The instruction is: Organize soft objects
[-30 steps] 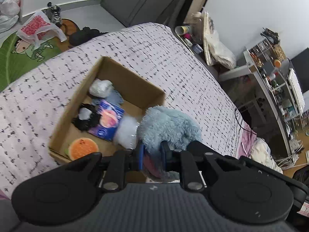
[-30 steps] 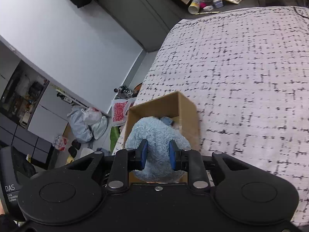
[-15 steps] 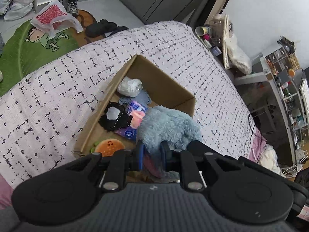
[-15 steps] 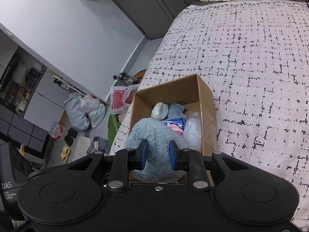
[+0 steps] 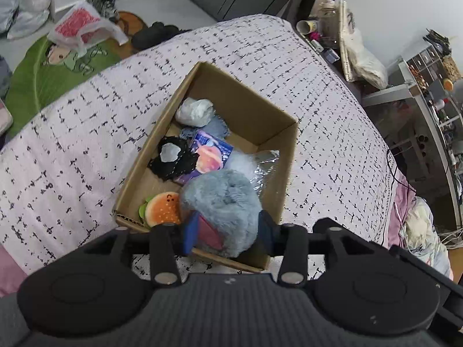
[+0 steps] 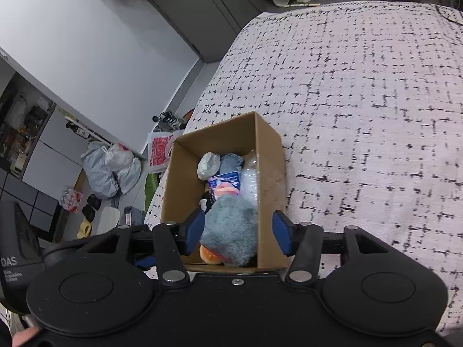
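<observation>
Left gripper (image 5: 228,232): mine, spread wide — its blue pads (image 5: 190,232) flank the blue plush toy with a clear gap on the right side; on the left the pad sits just beside the toy's pink patch, and I cannot tell whether it touches.
Right gripper (image 6: 238,235): also spread, its pads standing apart from the toy on both sides.
Blue plush toy (image 5: 222,202): a fluffy grey-blue lump lying in the near end of the cardboard box, between the fingers of both my grippers; in the right wrist view (image 6: 231,230) it fills the near corner.
Burger plush (image 5: 162,209): orange with a green edge, in the near left corner of the box, just beside the blue toy.
Cardboard box (image 5: 254,107): open-topped, sitting on the bed.
Black lace item (image 5: 172,163): mid-box, along the left wall.
Purple packet (image 5: 209,156): next to the lace, with a pink round picture on it.
Clear plastic bag (image 5: 260,170): against the right wall, behind the blue toy.
White bundle (image 5: 194,111): at the far end of the box — a blue-grey cloth (image 5: 215,127) lies just in front of it.
Bed (image 5: 72,133): pale pink cover with black dashes, under the box.
Green floor mat (image 5: 37,78): beyond the bed's edge.
</observation>
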Demonstrator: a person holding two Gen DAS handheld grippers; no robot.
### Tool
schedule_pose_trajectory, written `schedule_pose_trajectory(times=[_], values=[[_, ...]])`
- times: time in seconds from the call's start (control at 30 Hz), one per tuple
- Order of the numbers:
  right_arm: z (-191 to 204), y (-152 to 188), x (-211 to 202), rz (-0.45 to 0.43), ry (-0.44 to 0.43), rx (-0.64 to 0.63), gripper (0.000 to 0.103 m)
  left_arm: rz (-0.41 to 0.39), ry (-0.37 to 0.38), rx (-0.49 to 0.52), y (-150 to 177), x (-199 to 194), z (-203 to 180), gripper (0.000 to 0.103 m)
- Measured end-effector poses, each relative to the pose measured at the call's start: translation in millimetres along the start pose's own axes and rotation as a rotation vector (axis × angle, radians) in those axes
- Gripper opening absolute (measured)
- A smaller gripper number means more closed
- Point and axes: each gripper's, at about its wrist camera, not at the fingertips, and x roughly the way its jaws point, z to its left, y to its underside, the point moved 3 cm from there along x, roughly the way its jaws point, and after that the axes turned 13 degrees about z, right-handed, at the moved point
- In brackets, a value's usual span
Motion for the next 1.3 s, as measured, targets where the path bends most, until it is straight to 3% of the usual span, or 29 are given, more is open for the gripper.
schedule_pose_trajectory(times=[0.13,0.47,0.6,0.67,0.77,1.17,1.3], values=[[-7,7,-13,-0.018,0.000,0.008,0.058,-0.015,-0.014,0.019,5,-9,-8,0.057],[-21,24,-60,-0.091,0.008,-0.033,0.082,-0.091,-0.032,0.048,35,-36,-29,0.084],[-30,36,-78,-0.119,0.022,-0.048,0.094,-0.117,-0.050,0.075,50,-44,-39,0.088],[-36,41,-86,-0.122,0.037,-0.053,0.096,-0.133,-0.057,0.076,59,-47,-43,0.094],[-44,48,-101,-0.139,0.059,-0.057,0.102,-0.144,-0.065,0.087,72,-52,-50,0.095],[-65,73,-155,-0.247,0.105,-0.096,0.103,-0.208,-0.122,0.163,114,-67,-71,0.102],[-67,83,-166,-0.245,0.113,-0.114,0.103,-0.236,-0.137,0.198,124,-77,-75,0.102]])
